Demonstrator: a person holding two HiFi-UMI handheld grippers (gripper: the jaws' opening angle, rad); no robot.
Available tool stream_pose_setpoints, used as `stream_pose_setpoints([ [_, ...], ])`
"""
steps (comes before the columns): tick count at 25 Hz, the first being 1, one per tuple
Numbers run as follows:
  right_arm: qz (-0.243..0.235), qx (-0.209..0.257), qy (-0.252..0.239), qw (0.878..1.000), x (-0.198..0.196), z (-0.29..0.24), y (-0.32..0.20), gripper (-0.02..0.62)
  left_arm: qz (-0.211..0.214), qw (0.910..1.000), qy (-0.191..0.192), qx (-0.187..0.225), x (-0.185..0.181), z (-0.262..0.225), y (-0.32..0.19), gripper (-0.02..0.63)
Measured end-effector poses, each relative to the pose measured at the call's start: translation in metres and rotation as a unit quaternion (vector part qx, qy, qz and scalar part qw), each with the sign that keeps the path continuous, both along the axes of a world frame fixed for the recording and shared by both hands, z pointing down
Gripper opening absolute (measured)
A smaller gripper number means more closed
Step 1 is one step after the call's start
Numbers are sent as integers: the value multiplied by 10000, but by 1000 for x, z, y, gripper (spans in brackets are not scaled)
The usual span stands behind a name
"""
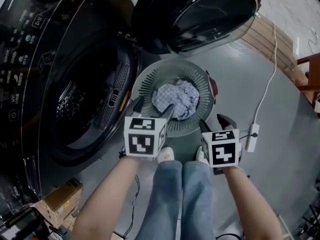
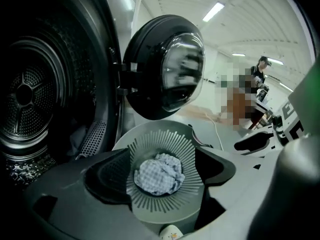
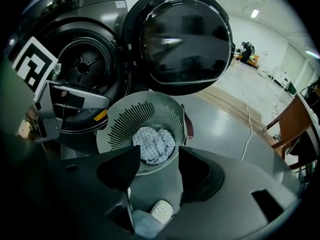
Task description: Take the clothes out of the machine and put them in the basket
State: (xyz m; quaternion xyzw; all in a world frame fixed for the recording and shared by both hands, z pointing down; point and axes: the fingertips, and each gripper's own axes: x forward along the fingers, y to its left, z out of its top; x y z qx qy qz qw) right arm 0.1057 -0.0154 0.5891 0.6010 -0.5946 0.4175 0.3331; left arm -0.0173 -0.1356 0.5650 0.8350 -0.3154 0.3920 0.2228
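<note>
A crumpled blue-and-white checked cloth (image 1: 175,99) lies in the round grey slatted basket (image 1: 150,79) on the floor in front of the dark washing machine. The machine's drum opening (image 1: 75,104) gapes at the left, and its round door (image 1: 200,14) is swung wide above the basket. My left gripper (image 1: 153,109) hovers over the basket's near rim, open, with nothing between its fingers; in the left gripper view the cloth (image 2: 160,176) shows below the left gripper (image 2: 162,156). My right gripper (image 1: 215,124) stands open and empty at the basket's right, with the cloth (image 3: 154,145) ahead of it.
A white power strip (image 1: 251,136) with its cable lies on the grey floor to the right. A wooden pallet (image 1: 270,39) and a chair (image 1: 310,74) stand further right. A cardboard box (image 1: 62,196) sits at the machine's foot. The person's shoes (image 1: 166,155) are just behind the basket.
</note>
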Motion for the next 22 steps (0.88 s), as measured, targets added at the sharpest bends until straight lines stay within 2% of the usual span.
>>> stream_pose_setpoints([
  [4,-76,-6,-5,10000,-9,2,-4,239,-40,9995,-291,143,-28,8,-17,394],
  [7,-219,19,16,9998,-16,3,-13,239,-116,9974,-665,262,-54,14,-34,394],
  [11,-474,12,88,9988,-26,8,-24,238,-275,9891,-1316,605,-91,27,-57,379],
  [14,-546,32,99,9985,-34,15,-32,238,-484,9811,-1645,895,-117,34,-79,379],
  [18,-478,-67,50,9988,-46,31,-33,236,-794,9772,-1755,891,-141,42,-101,379],
  [22,-531,-95,22,9985,-58,41,-39,235,-825,9758,-1779,965,-148,48,-125,379],
])
